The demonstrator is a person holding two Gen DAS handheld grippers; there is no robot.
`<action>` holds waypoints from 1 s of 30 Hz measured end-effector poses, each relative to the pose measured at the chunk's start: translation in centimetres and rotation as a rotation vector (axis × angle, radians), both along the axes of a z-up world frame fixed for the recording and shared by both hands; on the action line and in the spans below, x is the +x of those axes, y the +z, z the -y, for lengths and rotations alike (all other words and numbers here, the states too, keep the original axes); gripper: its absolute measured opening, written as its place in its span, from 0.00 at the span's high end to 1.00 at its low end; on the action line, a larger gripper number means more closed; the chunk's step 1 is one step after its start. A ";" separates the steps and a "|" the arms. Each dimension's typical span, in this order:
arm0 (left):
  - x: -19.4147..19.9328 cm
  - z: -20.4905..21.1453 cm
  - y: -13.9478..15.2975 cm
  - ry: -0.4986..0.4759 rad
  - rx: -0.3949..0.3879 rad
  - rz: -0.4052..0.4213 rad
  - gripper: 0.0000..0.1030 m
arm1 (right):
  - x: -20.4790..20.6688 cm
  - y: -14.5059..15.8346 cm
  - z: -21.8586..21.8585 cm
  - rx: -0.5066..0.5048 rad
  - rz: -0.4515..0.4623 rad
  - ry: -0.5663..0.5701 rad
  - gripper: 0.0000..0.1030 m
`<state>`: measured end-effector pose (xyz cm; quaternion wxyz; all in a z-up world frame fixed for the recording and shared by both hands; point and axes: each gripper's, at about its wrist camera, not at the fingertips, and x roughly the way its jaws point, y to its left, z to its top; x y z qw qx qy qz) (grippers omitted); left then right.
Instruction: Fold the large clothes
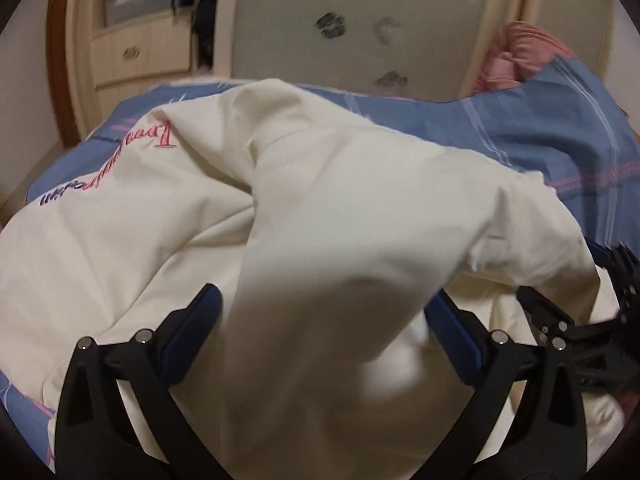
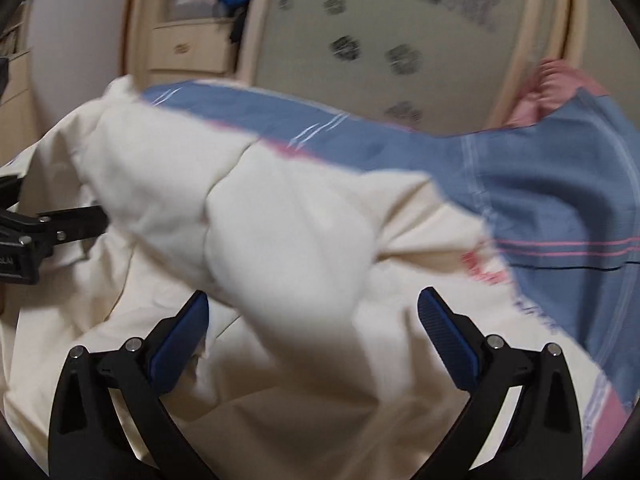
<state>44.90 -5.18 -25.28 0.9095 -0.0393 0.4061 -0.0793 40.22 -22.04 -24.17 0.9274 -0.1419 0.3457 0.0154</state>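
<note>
Blue-padded left gripper (image 1: 324, 332): jaws apart, cream fold draped between. Right gripper (image 2: 312, 328): jaws apart, fabric bulging between, grip not clear. Cream garment (image 1: 340, 200), pink and navy lettering, heaped on blue striped bedspread (image 1: 552, 136). Pink cloth (image 1: 520, 52) at far corner. Beyond: frosted patterned panel (image 1: 340, 20), cream drawer cabinet (image 1: 132, 56).

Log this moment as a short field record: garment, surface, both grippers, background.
garment: cream garment, rumpled, embroidered lettering on it
surface: blue bedspread with pink stripes
left gripper: jaws wide apart, cloth fold draped between them
right gripper: jaws wide apart, cloth between them
background: cream wardrobe, pink cloth
</note>
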 end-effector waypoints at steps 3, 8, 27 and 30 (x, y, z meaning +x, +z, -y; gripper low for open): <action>4.6 2.0 1.4 0.008 0.130 -0.009 0.02 | 6.0 0.7 1.1 0.085 -0.145 -0.259 0.01; 11.2 2.2 -2.4 0.075 0.202 -0.040 0.02 | 12.9 -4.6 3.8 0.439 -0.206 -0.386 0.01; 6.0 -3.2 3.2 0.172 -0.179 0.122 0.02 | 10.9 1.0 2.1 0.344 -0.169 -0.392 0.01; 0.8 -6.9 8.0 0.238 -0.246 0.184 0.02 | 5.6 6.1 0.4 0.273 -0.007 -0.317 0.01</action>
